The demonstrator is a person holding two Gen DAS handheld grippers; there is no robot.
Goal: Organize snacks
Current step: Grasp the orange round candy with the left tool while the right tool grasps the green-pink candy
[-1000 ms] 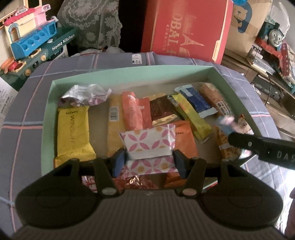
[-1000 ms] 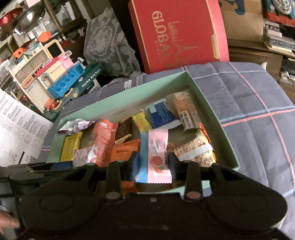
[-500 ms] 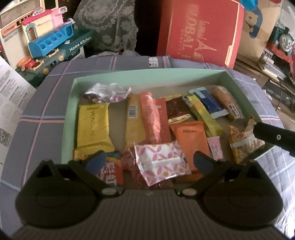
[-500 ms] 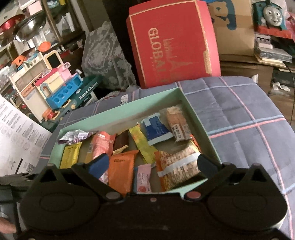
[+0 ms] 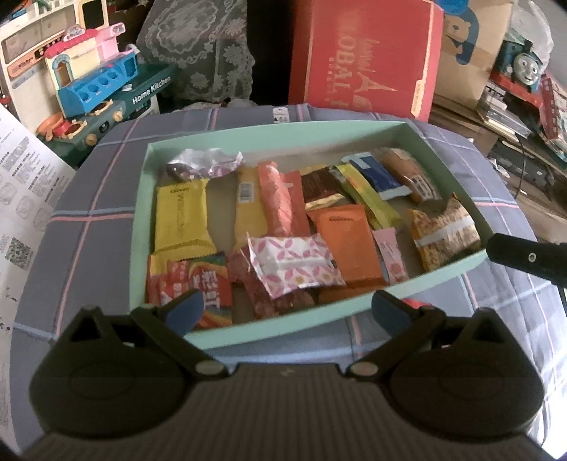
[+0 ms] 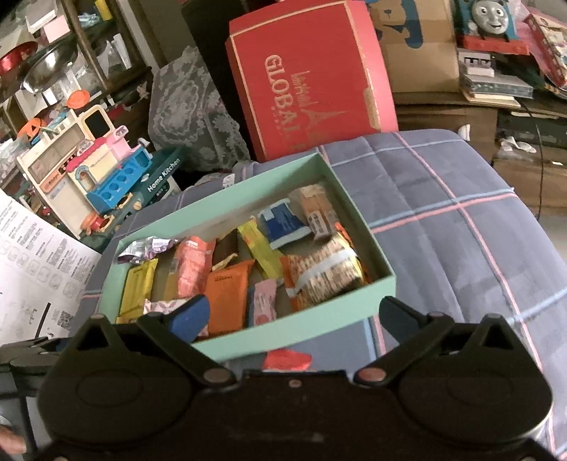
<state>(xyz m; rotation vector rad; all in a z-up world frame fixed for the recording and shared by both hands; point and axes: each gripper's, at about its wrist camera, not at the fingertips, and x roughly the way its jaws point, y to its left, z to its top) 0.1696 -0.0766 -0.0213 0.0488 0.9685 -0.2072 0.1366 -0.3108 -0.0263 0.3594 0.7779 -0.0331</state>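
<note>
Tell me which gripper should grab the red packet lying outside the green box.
Right, probably. The red packet lies on the blanket just ahead of the open right gripper, nearly centred; for the left gripper it sits behind one finger.

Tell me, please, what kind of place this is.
Probably a cluttered room in a home, perhaps a storage or play room. A toy kitchen set, a toy train and stacked cardboard boxes stand around, and the green snack box rests on a checked quilt.
</note>
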